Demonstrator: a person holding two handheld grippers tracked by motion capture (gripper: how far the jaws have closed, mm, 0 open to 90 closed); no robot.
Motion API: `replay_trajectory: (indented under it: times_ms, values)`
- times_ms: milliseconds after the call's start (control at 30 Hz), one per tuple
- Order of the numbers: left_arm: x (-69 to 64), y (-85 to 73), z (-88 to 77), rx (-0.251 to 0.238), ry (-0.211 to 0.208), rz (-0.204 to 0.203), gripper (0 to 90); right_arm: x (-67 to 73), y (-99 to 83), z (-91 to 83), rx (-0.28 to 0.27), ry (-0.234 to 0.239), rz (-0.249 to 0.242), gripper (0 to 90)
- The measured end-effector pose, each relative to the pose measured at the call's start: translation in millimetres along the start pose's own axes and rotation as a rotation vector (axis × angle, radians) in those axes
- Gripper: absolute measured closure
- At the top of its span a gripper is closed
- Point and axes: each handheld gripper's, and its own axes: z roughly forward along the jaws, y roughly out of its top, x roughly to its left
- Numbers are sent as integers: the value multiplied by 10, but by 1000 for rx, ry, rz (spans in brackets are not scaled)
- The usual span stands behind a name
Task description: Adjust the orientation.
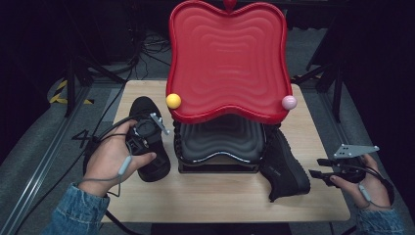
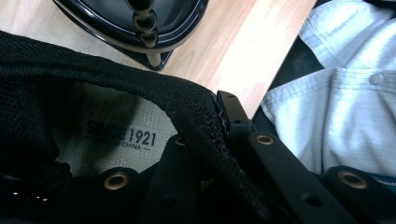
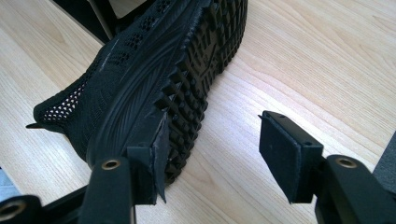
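A black mesh shoe (image 1: 152,164) is at the table's left, toe pointing away from me. My left gripper (image 1: 143,137) is shut on its collar. In the left gripper view the gripper (image 2: 201,120) has one jaw inside the shoe (image 2: 70,93), over the printed insole (image 2: 121,137), and one outside. Whether the sole touches the table I cannot tell. A second black shoe (image 1: 286,169) lies on its side against the stand, its studded sole (image 3: 196,79) facing right. My right gripper (image 1: 315,167) stands open beside it, one pad (image 3: 152,156) close to the sole's edge.
A black tiered stand (image 1: 220,144) in the middle of the wooden table (image 1: 220,198) carries a big red wavy tray (image 1: 227,58). A yellow ball (image 1: 173,101) and a pink ball (image 1: 288,102) sit at its front corners. Cables and metal legs surround the table.
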Motion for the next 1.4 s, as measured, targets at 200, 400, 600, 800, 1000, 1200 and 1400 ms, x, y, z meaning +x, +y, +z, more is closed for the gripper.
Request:
replay_trajectory:
  times_ms: [200,400,600,800,1000,1200,1400]
  values:
    - [-96,66,-298,4,16,16,867,-2,-1,-7,0,0,0,435]
    - [-213,117,-652,-17,58,38,867,-5,-3,-14,-3,2,-2,434]
    - [-310,158,-928,-23,97,60,867,-5,-6,-17,-4,3,-2,434]
    - [-408,215,-1145,-31,130,85,867,-3,-5,-14,-1,6,0,433]
    - [-500,287,-1355,-34,173,101,868,0,-4,-11,1,7,0,433]
    - [-612,391,-1574,-29,199,126,868,-4,-4,-11,3,8,0,432]
    - [-730,520,-1738,-33,220,149,868,2,-6,-48,-4,7,-1,432]
